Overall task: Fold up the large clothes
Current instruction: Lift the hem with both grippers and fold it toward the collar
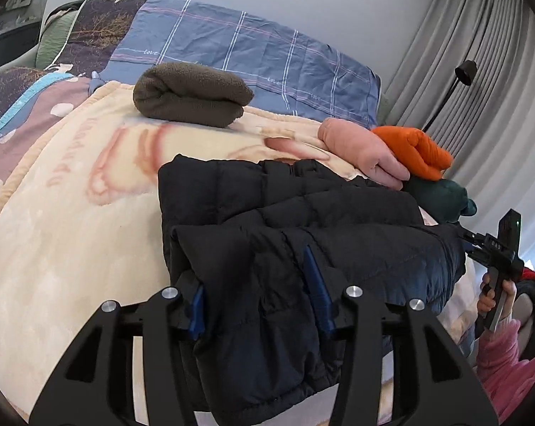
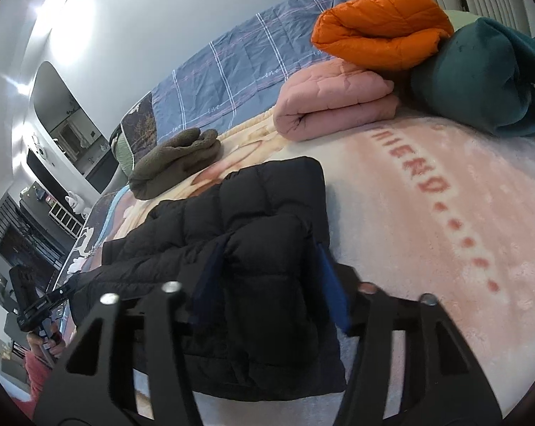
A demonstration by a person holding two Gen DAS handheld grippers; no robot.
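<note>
Bedroom with grey curtains (image 1: 445,35) and a bed under a fluffy cream and pink blanket (image 1: 72,213). Lying across the near edge of the bed: a big black puffy jacket (image 1: 303,220), partly folded, long side running along that edge from one gripper to the other. Far edge taken up by a blue checked quilt (image 1: 249,42). Already folded and put aside: a brown fleece roll (image 1: 192,94) near the middle of the blanket, and by the right edge a pink padded bundle (image 2: 334,99), an orange puffy bundle (image 2: 381,28) on top of it, and a dark green soft heap (image 2: 487,78) beside them.

Left gripper (image 1: 260,301) at the left end of the jacket, right gripper (image 2: 271,291) at the right end. Each one close to its own end, so no nearer hand. Both sets of jaws spread fairly wide, with a thick hem of black jacket sitting between the blue fingers (image 1: 318,291). Touching the cloth on both sides, it seems, but hard to tell a firm pinch from a loose hold, since the gap looks wide.

Next move, at a guess: lifting this near edge and carrying it away toward the far side of the jacket, both ends together, to keep the fold straight.
</note>
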